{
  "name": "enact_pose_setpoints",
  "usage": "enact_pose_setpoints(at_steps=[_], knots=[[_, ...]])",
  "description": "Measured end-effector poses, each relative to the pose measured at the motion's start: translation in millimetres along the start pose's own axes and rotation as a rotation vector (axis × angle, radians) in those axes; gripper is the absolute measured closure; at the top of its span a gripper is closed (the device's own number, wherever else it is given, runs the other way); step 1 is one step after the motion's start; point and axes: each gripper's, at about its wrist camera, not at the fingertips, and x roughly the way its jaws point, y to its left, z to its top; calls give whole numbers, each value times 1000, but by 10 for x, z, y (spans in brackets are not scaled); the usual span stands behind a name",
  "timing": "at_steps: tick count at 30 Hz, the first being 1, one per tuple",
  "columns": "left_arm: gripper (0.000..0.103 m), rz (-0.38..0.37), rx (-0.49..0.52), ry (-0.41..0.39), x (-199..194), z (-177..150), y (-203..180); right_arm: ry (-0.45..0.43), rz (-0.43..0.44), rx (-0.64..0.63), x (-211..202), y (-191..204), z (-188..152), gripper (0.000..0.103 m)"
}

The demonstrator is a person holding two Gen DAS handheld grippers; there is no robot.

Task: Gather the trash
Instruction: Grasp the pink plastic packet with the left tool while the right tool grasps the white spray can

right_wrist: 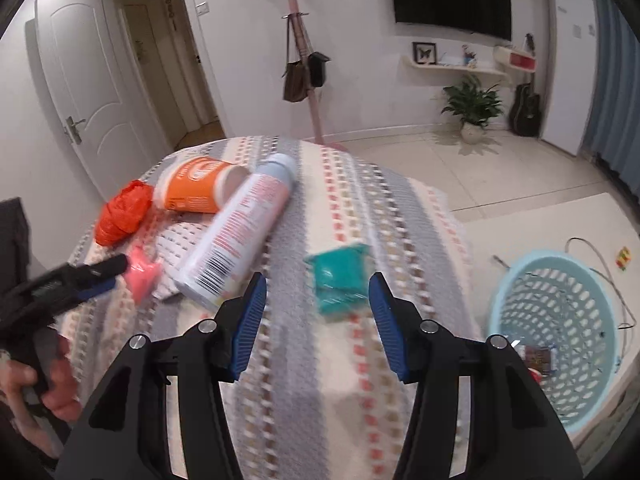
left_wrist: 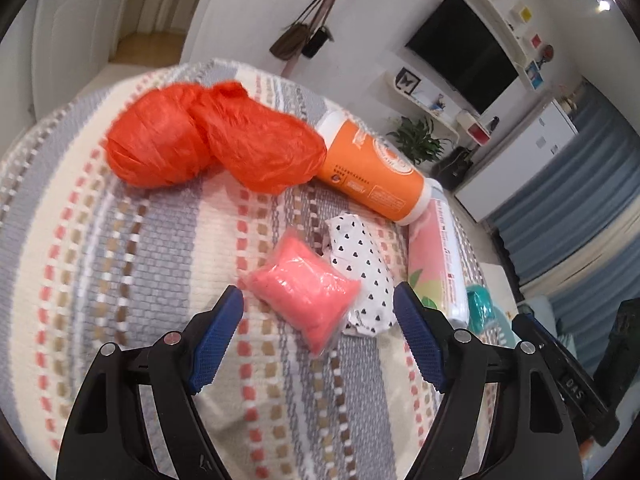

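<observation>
My left gripper [left_wrist: 318,304] is open, its jaws on either side of a pink plastic-wrapped packet [left_wrist: 306,290] lying on the striped tablecloth [left_wrist: 120,240]. Beside the packet lies a crumpled white wrapper with black hearts [left_wrist: 362,264]. Behind are an orange plastic bag [left_wrist: 212,136], an orange cup on its side [left_wrist: 372,172] and a pink-and-white can [left_wrist: 436,260]. My right gripper [right_wrist: 316,296] is open just short of a teal packet [right_wrist: 340,280]. The right wrist view also shows the can [right_wrist: 240,232], the cup [right_wrist: 196,188], the orange bag [right_wrist: 122,212] and the pink packet [right_wrist: 140,272].
A light blue perforated basket [right_wrist: 556,344] stands on the floor right of the table, with a few small items inside. The left gripper and the hand holding it show at the left of the right wrist view [right_wrist: 60,284]. A coat stand [right_wrist: 304,60] rises behind the table.
</observation>
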Motion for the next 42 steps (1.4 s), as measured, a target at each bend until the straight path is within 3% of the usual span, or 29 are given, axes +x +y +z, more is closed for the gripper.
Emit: enact_pose_setpoints(at_steps=[6,12,16,24,29,32,34,42], knots=[[28,84,60,2,185,48,-116,20,28,25,212,213,206,41],[45,146,155,-14,208,50,-187,42,31,25,446,411,386,32],[58,146,175,-19,162,46,-132,72,18,25,632,519,479,30],[61,107,181,-21,25,-39,-8,192,-29,77,1097,610,545,30],[61,103,194,-40,-87,-94,-7,226,-12,116,1225,557,504,30],[61,97,194,-46,-135,-118,-21,224,-3,107,1219,537,505,35],[61,95,197,-48,-159,-141,-39,227,15,93,1206,555,497,53],[61,74,224,-72,-334,-254,-177,176,0,48,902,537,365,56]])
